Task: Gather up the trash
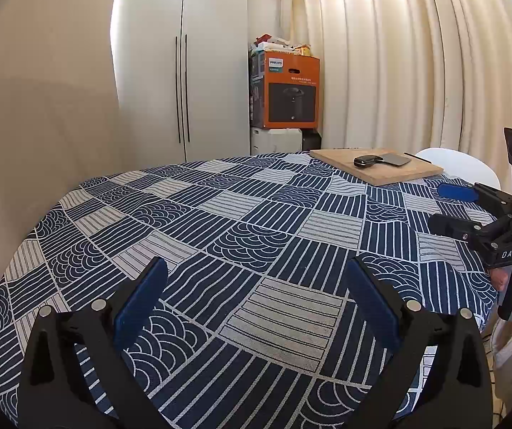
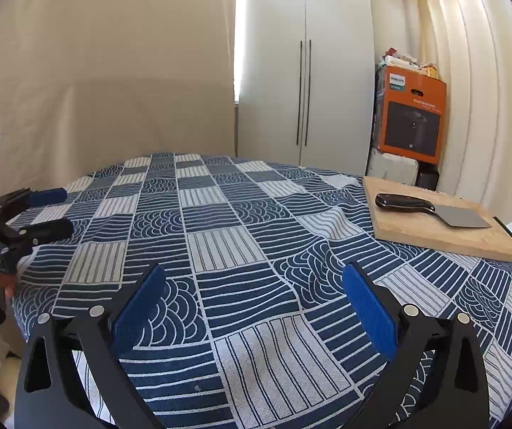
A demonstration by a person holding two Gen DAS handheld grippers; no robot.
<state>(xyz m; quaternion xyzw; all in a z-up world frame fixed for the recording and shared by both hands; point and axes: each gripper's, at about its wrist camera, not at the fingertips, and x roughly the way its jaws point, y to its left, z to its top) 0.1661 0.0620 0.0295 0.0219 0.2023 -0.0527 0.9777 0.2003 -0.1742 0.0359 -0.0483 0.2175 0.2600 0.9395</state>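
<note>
No trash shows in either view. My left gripper (image 1: 256, 271) is open and empty, hovering over the near edge of a round table with a blue and white patterned cloth (image 1: 220, 214). My right gripper (image 2: 254, 271) is open and empty over the same cloth (image 2: 241, 214). The right gripper also shows at the right edge of the left wrist view (image 1: 445, 207), open. The left gripper shows at the left edge of the right wrist view (image 2: 59, 211), open.
A wooden cutting board (image 1: 399, 175) with a black-handled cleaver (image 1: 381, 160) lies at the table's far right; both also show in the right wrist view (image 2: 409, 230) (image 2: 431, 209). A white chair (image 1: 467, 166) stands behind it. An orange box (image 1: 291, 93), white cupboard (image 1: 184, 71) and curtain (image 1: 417, 53) stand beyond.
</note>
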